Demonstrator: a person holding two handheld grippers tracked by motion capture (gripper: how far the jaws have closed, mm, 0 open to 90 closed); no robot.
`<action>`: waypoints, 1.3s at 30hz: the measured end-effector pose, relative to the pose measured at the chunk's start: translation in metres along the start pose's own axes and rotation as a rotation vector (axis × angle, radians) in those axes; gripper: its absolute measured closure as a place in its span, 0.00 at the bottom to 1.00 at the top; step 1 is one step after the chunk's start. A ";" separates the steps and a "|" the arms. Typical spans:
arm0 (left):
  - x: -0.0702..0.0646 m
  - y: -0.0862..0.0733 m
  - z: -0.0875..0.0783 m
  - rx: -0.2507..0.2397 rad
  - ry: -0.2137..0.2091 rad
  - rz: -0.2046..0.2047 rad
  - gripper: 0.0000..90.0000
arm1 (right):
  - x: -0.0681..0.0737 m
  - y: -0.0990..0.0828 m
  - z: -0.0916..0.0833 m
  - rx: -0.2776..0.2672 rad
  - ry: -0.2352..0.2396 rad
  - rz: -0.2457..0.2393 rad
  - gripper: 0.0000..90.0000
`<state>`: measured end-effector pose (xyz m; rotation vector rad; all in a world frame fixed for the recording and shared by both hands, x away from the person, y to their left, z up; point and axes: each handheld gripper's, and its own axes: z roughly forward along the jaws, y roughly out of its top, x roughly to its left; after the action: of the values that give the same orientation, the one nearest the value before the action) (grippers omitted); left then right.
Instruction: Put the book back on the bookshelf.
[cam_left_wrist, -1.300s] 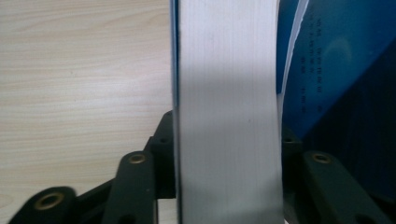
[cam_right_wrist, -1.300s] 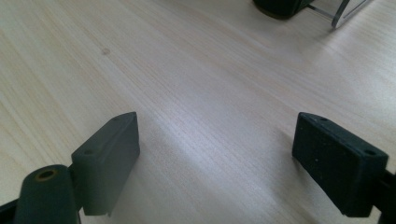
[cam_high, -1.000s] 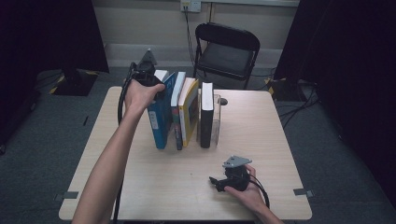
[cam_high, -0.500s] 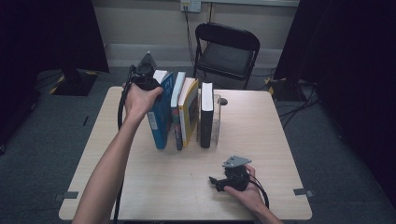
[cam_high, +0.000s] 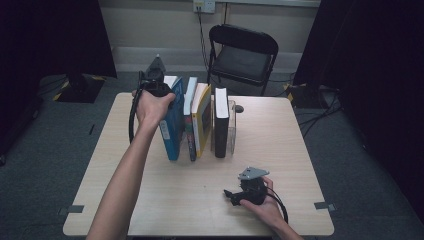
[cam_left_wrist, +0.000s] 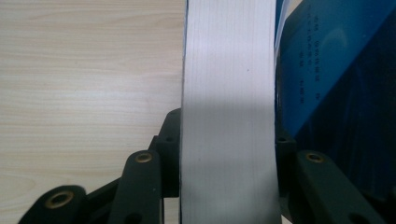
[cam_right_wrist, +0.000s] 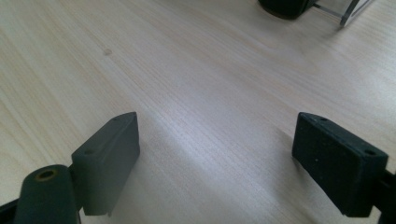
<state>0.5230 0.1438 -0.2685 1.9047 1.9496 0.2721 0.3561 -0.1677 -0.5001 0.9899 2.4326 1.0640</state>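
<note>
blue book (cam_high: 173, 127), upright, leftmost in a row of standing books, mid-table (cam_high: 150, 200), white page block (cam_left_wrist: 229, 116) showing between covers, leaning slightly right

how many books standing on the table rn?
4, in one row: blue book at the left, clamped by the left gripper; thin dark book; yellow book; black book against the clear bookend. Thinner ones may hide between.

The high view looks forward and down on the whole pale wooden tabletop (cam_high: 280, 150). The left gripper view sits tight against the blue hardcover book (cam_left_wrist: 229, 116) between its claw's jaws, also seen from above. The right gripper view skims low over bare tabletop ahead of its claw.
</note>
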 end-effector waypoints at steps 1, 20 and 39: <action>0.000 0.000 0.000 -0.003 -0.004 0.006 0.66 | 0.000 0.000 0.000 0.000 0.000 0.000 0.16; 0.025 -0.017 -0.012 -0.247 -0.212 0.184 0.35 | 0.000 0.000 0.000 0.001 0.000 0.004 0.16; 0.035 -0.051 -0.013 -0.527 -0.311 0.366 0.26 | 0.000 0.001 0.001 0.002 0.001 0.005 0.16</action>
<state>0.4713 0.1772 -0.2829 1.7953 1.1757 0.5020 0.3573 -0.1667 -0.4999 0.9971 2.4333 1.0647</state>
